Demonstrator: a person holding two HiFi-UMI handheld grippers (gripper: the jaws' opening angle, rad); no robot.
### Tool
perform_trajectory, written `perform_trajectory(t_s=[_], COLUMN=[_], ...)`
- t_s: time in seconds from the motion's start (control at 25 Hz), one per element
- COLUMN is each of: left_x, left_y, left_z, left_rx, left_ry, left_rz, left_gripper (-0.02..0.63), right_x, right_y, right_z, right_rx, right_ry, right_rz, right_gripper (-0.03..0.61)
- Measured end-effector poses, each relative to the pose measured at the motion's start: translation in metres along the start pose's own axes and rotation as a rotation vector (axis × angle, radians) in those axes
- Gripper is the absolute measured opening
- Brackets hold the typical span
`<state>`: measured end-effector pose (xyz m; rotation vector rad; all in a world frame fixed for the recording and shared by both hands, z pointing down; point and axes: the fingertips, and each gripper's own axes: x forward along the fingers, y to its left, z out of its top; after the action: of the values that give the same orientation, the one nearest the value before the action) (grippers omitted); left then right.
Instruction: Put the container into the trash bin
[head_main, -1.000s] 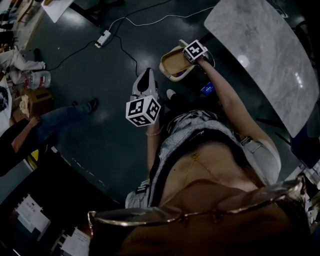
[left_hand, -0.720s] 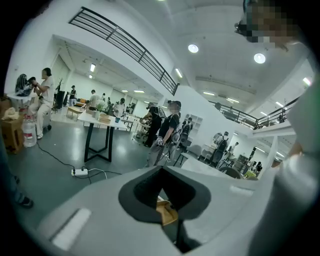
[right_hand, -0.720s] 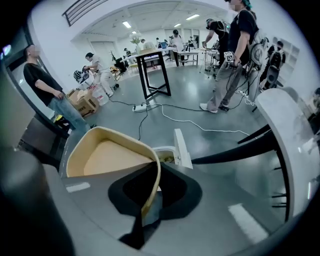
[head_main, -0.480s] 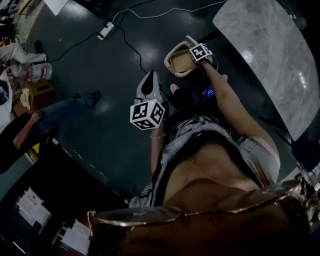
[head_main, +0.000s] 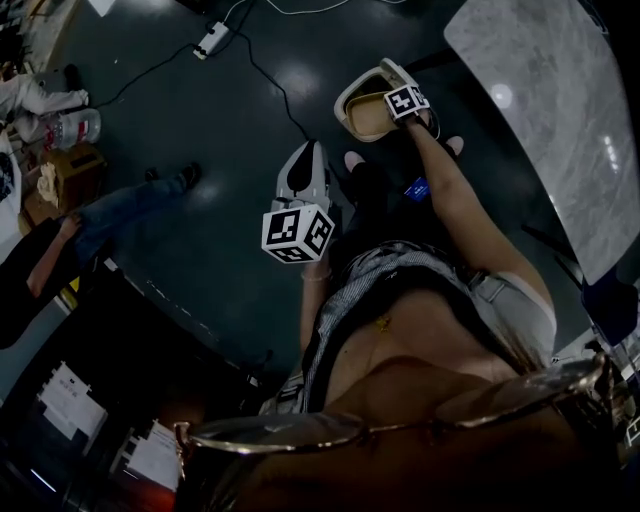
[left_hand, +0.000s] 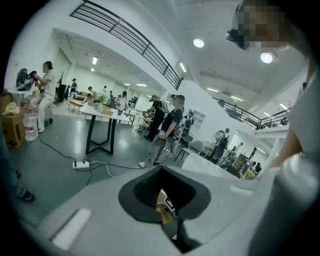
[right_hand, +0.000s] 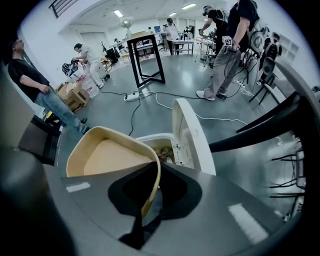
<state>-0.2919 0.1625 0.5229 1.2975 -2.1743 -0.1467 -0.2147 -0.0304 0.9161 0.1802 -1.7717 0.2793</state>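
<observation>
Pinching the container (right_hand: 107, 155) by its rim: right gripper (right_hand: 150, 200) jaws clamped on the thin wall, pointing steeply down. Container hangs over the bin (right_hand: 152, 141) (lid (right_hand: 190, 132) up, trash inside). Left gripper (left_hand: 172, 227): jaws together, nothing between them, held apart from the bin.

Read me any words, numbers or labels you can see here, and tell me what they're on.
No text can be read.
Left marker cube and right marker cube: black-and-white square patterns, no words.
Papers at lower left: print too small to read.
Container: no print visible.
</observation>
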Motion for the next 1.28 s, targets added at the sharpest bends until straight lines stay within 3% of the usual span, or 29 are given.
perform_trajectory(t_s=[0.12, 0.24, 0.44, 0.52, 0.72, 0.92, 1.28], left_x=[-0.001, -0.002, 0.002, 0.004, 0.014, 0.025, 0.048], left_y=[0.005, 0.009, 0.011, 0.01, 0.012, 0.011, -0.007], left_z=[-0.001, -0.002, -0.006, -0.007, -0.014, -0.024, -0.027], left_rx=[0.0, -0.003, -0.02, -0.017, -0.006, 0.002, 0.045], left_ry=[0.006, 0.009, 0.014, 0.02, 0.046, 0.068, 0.091], left_rz=[0.015, 0.027, 0.028, 0.023, 0.021, 0.01, -0.037], left_gripper=[0.0, 0.0, 0.0, 0.0, 0.0, 0.0, 0.0], right_x=[0.004, 0.003, -0.002, -0.008, -0.02, -0.039, -0.133], right_y=[-0.001, -0.005, 0.0, 0.003, 0.035, 0.045, 0.061], right_z=[0.0, 0.005, 0.014, 0.015, 0.021, 0.023, 0.057], right_rx=[0.019, 0.053, 0.055, 0.046, 0.03, -0.031, -0.105], right_ry=[0.0, -0.022, -0.056, -0.062, -0.096, -0.13, -0.362], right_rz=[-0.015, -0.035, 0.007, 0.018, 0.164, 0.2, 0.296], right_gripper=[0.048, 0.158, 0.189, 0.186, 0.16, 0.026, 0.026])
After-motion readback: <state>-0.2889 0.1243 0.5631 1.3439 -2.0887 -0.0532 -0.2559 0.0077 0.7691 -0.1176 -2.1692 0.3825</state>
